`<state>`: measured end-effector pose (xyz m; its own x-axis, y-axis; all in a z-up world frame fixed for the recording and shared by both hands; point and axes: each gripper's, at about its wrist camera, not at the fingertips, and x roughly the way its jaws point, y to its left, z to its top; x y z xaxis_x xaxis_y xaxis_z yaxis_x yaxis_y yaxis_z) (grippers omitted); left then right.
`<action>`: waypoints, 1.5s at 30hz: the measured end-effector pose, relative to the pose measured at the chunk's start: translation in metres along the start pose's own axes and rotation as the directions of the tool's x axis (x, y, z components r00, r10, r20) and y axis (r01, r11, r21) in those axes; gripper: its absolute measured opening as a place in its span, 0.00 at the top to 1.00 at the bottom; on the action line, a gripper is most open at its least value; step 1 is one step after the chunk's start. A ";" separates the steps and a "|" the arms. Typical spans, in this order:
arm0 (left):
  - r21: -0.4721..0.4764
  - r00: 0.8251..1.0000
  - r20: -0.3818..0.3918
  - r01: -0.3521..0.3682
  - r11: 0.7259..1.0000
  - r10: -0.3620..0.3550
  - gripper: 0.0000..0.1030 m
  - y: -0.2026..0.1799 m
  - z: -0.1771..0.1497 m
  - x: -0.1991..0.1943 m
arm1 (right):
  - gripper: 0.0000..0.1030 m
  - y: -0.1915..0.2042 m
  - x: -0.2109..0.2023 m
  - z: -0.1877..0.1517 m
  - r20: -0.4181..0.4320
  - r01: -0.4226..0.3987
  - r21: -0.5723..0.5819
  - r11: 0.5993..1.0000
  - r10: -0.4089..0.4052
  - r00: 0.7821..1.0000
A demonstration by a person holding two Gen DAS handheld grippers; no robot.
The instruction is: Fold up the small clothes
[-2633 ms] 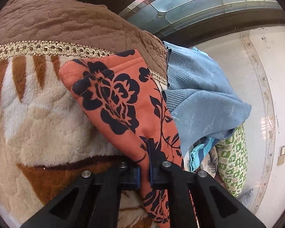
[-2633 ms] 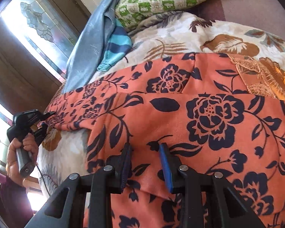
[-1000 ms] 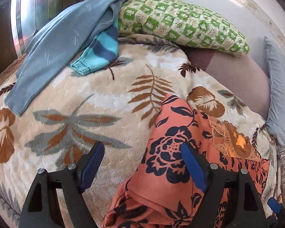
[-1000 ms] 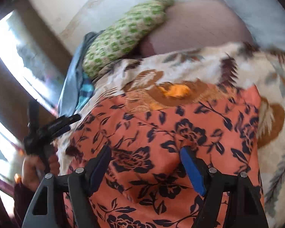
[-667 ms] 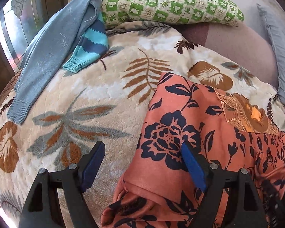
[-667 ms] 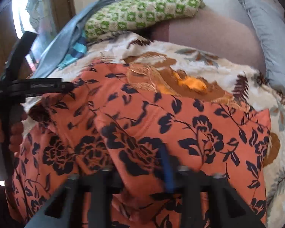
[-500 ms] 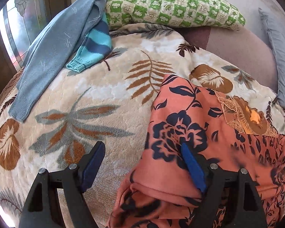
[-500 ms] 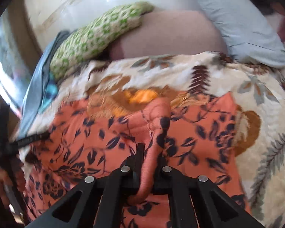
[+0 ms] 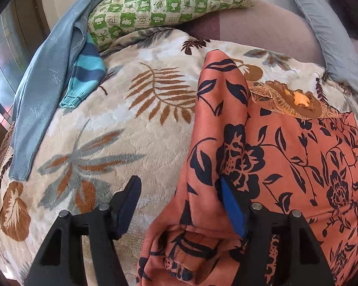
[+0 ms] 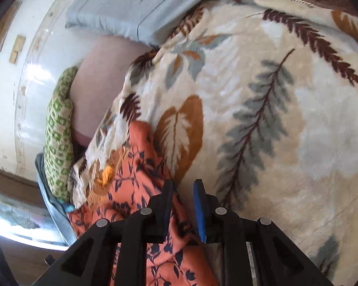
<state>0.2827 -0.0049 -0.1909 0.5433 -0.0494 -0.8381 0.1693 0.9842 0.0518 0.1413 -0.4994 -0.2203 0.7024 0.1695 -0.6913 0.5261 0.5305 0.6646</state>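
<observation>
Soft cream blanket (image 9: 121,128) with brown and grey leaves covers the bed under your two grippers. From your left wrist camera, you see the orange garment with dark flowers (image 9: 286,152) lying on the right part of the blanket, and one raised fold of it stands up toward the far side. Your left gripper (image 9: 181,197) has just been closing but its jaws are yet apart; the fold is between them and touches the blue pad on the right, while the other pad is free over the blanket. Behind lie a green checked pillow (image 9: 169,2), a blue sweater (image 9: 50,71) and a striped sleeve (image 9: 86,71).

From your right wrist camera, the garment (image 10: 140,190) is at the lower left. Your right gripper (image 10: 182,195) has just been opening; its jaws stand narrowly apart at the garment's edge and press nothing. A grey pillow (image 10: 136,7) lies at the top.
</observation>
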 end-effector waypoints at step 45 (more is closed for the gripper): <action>0.175 0.995 0.052 -0.093 0.980 0.086 0.48 -0.034 -0.009 0.004 | 0.86 0.072 0.066 -0.009 0.066 0.312 -0.351 0.883 -0.309 0.949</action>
<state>0.2711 -0.0369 -0.2008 0.5977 0.0263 -0.8013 0.2589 0.9396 0.2239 0.2213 -0.4428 -0.2205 0.5357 -0.0580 -0.8424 0.5151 0.8130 0.2715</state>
